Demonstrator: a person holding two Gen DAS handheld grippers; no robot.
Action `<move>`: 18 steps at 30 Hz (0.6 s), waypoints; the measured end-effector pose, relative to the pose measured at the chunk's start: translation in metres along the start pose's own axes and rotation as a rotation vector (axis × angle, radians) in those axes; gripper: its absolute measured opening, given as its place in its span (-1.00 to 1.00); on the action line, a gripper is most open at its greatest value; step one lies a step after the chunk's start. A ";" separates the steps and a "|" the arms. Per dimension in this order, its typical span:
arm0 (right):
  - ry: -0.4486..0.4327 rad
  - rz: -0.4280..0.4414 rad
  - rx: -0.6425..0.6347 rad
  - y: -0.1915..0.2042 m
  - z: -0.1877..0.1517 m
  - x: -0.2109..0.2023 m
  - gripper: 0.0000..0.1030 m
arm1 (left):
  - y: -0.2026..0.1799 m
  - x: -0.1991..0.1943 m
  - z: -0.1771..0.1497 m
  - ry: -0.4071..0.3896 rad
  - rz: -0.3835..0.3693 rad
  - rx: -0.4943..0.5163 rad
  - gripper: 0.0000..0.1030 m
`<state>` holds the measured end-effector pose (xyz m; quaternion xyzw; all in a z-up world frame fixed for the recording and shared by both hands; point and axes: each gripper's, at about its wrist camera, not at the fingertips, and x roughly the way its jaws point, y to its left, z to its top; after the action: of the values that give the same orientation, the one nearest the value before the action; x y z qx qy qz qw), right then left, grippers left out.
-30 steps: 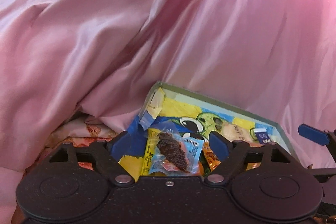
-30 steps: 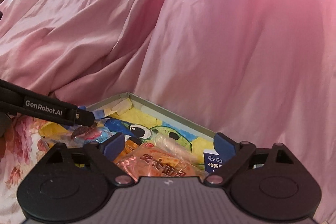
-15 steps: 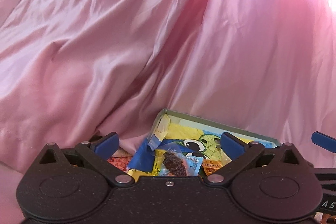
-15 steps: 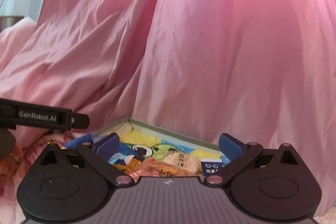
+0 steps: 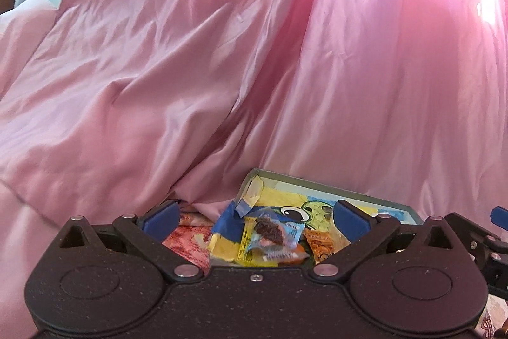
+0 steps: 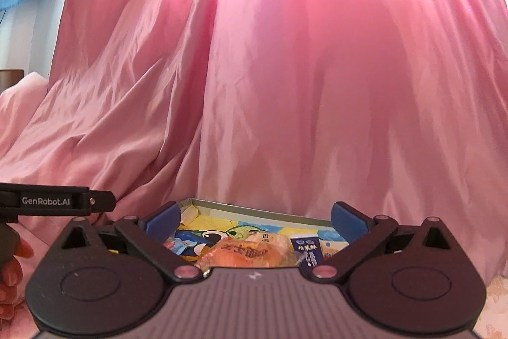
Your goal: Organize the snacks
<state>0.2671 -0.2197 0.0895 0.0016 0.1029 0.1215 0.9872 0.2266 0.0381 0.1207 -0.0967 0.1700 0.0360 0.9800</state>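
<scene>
snacks (image 5: pixel 273 239) in box (image 6: pixel 254 209), likely clear beneath both tongs (image 5: pixel 255 220) (image 6: pixel 255 220), jaws wide, empty

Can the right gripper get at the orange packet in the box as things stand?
Probably yes. The right gripper is open and empty, and the orange packet lies on top in the box, uncovered, just ahead of it. The left gripper sits off to the side.

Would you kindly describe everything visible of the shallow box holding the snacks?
The box is a shallow, open-topped tray, seemingly cardboard, with low grey-green walls and a yellow-and-blue cartoon print with big eyes on its floor. Its near-left corner looks torn, with blue flaps. It lies flat against the draped pink cloth, holding wrapped snacks. Neither gripper touches it.
</scene>
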 end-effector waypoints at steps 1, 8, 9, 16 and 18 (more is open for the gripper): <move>-0.003 -0.003 0.003 0.000 -0.002 -0.005 1.00 | 0.000 -0.004 -0.002 -0.004 0.003 -0.003 0.98; -0.038 -0.011 -0.009 0.003 -0.014 -0.036 1.00 | 0.004 -0.030 -0.021 -0.025 0.032 -0.020 0.98; -0.042 -0.010 -0.013 0.004 -0.016 -0.040 1.00 | 0.005 -0.033 -0.024 -0.025 0.035 -0.024 0.98; -0.044 0.003 -0.025 0.011 -0.033 -0.063 1.00 | 0.008 -0.056 -0.049 -0.035 0.061 -0.011 0.98; -0.042 0.009 -0.032 0.013 -0.037 -0.069 1.00 | 0.008 -0.062 -0.056 -0.037 0.065 -0.004 0.98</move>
<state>0.1910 -0.2245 0.0671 -0.0109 0.0803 0.1274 0.9885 0.1489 0.0327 0.0889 -0.0924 0.1550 0.0701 0.9811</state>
